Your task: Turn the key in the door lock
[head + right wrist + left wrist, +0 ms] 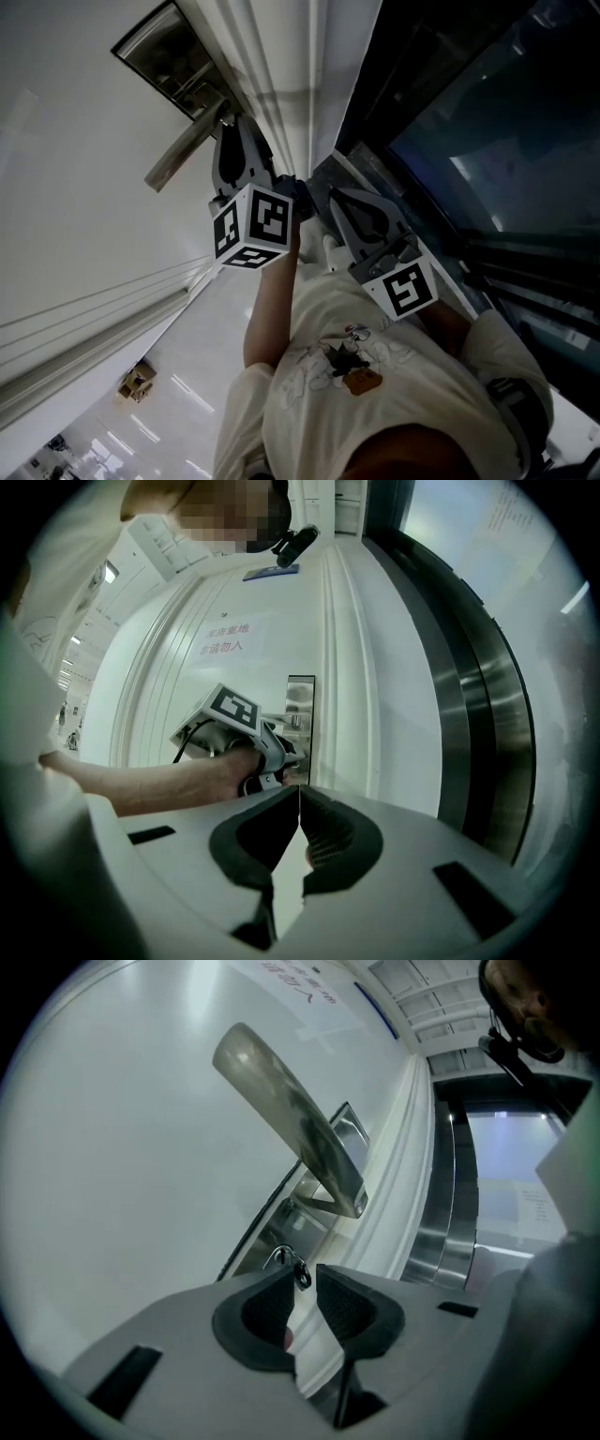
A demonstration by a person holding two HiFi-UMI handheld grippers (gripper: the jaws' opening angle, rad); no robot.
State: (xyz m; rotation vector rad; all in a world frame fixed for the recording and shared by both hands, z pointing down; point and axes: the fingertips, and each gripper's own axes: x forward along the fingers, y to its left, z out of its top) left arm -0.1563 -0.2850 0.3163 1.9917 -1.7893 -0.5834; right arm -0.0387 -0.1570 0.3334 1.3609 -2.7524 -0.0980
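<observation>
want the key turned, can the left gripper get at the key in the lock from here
Probably yes: the key sits right at the tips of the left gripper, its fingers slightly apart, nothing blocking. The door handle is off to one side, clear of it.

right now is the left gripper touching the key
Cannot tell: in the left gripper view the key sits right at the left gripper's open tips, no clear contact or gap.

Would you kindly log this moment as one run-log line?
left gripper: open, tips at key in door lock, not gripping | right gripper: shut, empty, behind left
</observation>
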